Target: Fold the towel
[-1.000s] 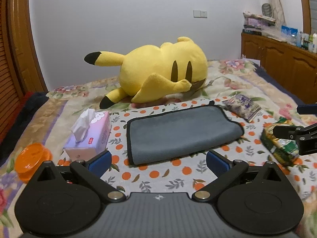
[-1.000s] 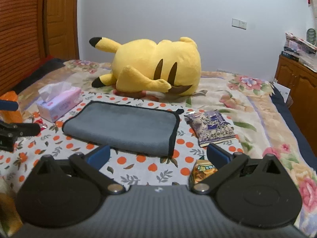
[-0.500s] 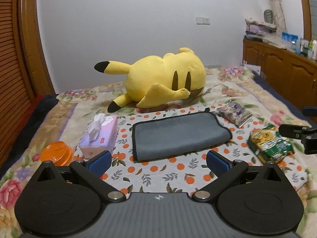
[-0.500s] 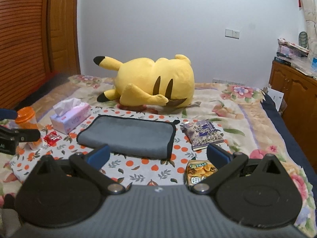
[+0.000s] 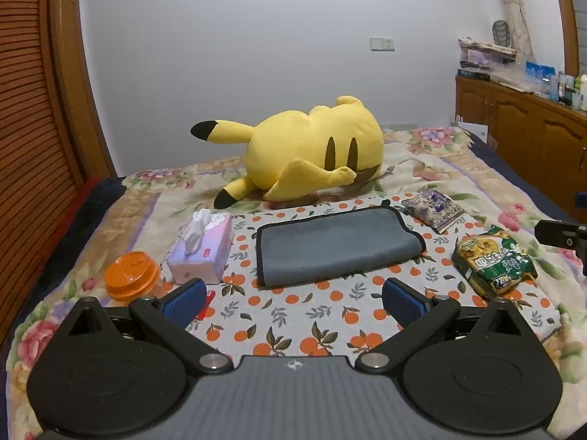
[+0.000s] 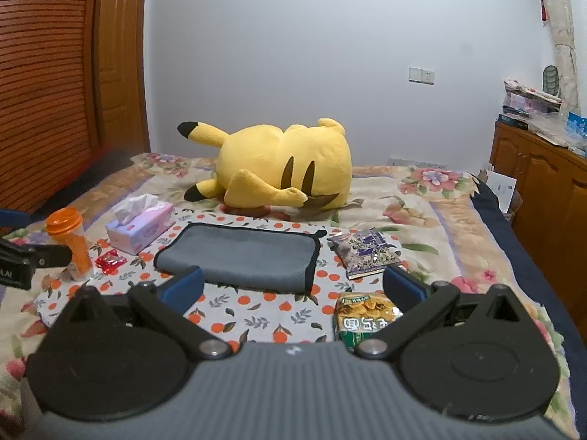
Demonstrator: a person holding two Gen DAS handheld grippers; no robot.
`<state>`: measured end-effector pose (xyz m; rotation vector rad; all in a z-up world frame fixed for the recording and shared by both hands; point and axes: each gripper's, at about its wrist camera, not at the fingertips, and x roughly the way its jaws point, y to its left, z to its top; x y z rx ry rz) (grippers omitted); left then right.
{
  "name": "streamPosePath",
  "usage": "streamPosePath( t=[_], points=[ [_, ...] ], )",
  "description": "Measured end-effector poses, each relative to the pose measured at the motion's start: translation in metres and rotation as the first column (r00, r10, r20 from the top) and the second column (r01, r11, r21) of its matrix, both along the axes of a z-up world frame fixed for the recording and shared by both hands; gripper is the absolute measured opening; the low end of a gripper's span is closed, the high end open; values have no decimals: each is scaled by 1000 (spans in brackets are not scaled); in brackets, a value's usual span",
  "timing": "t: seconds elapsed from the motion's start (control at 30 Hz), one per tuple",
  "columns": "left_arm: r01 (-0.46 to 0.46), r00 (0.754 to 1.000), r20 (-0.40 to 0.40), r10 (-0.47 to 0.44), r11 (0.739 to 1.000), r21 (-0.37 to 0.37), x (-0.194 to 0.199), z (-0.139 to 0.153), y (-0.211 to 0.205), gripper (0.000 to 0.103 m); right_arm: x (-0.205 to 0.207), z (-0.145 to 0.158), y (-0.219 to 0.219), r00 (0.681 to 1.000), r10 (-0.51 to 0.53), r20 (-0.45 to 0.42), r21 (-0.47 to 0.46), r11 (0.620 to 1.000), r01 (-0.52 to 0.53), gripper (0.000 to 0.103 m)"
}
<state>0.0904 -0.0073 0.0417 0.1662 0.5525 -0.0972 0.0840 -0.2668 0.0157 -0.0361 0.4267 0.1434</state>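
A grey towel with black trim [image 5: 335, 244] lies folded flat on an orange-patterned cloth [image 5: 304, 315] on the bed. It also shows in the right wrist view [image 6: 245, 255]. My left gripper [image 5: 293, 300] is open and empty, held back from the towel's near edge. My right gripper [image 6: 293, 286] is open and empty, also short of the towel's near edge. The right gripper's side shows at the right edge of the left wrist view [image 5: 561, 236]; the left gripper's side shows at the left edge of the right wrist view [image 6: 25, 256].
A yellow plush toy [image 5: 312, 154] lies behind the towel. A tissue box [image 5: 203, 251] and an orange-lidded bottle [image 6: 71, 244] stand to its left. A purple packet [image 5: 434, 209] and a green snack bag [image 5: 493, 258] lie to its right. A wooden cabinet [image 5: 532, 146] stands far right.
Both grippers have pulled back and risen away from the towel, so it looks smaller and farther. The towel has not moved. Both grippers stay open.
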Motion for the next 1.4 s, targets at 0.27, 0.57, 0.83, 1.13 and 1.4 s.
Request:
streamPosePath(
  t=[0.27,0.57,0.83,1.13,1.4],
  points=[
    [0,1000,7,0,1000,5,-24,-5,0,103,-21,-2,-3,1000,-10,0,9,1000,10,103],
    [-4,1000,-14,4,1000,-8,-39,-19,1,103,-38,-12,-2,1000,-1,-2,25,1000,1,103],
    [-22,999,-49,21,1000,-20,-50,-44,2,103,-46,-26,-1,1000,-5,-10,43,999,6,103],
    [-28,997,-75,27,999,-16,-63,-66,3,103,-52,-42,4,999,-9,-40,52,999,11,103],
    [-30,997,-71,29,999,-21,-76,-72,2,103,-63,-45,6,999,-12,-47,67,998,15,103]
  ],
)
